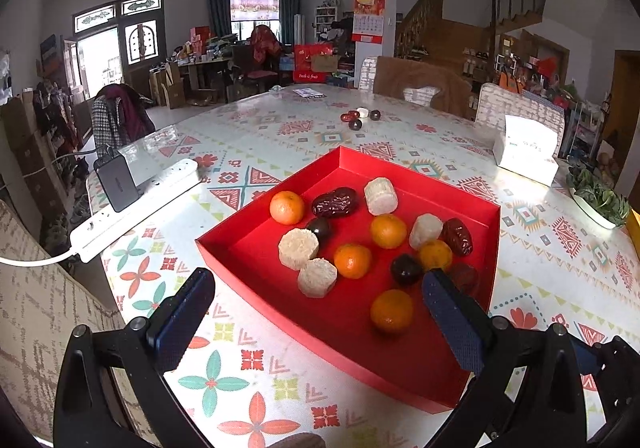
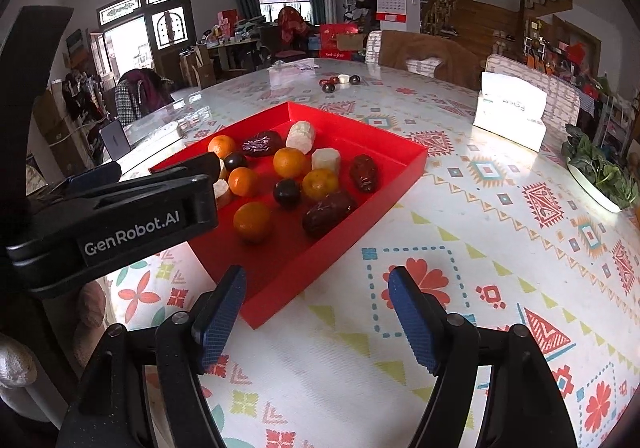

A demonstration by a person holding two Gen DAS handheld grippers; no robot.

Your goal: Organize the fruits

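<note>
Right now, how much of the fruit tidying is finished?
Most fruit already sits in the red tray: oranges, dates, pale chunks, dark round fruits. Nothing is in hand: the left gripper and right gripper both stand open and empty near the tray. Left: a small cluster of loose fruits far across the table.

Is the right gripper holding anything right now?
No. The right gripper is open: only patterned tablecloth shows between its jaws.
</note>
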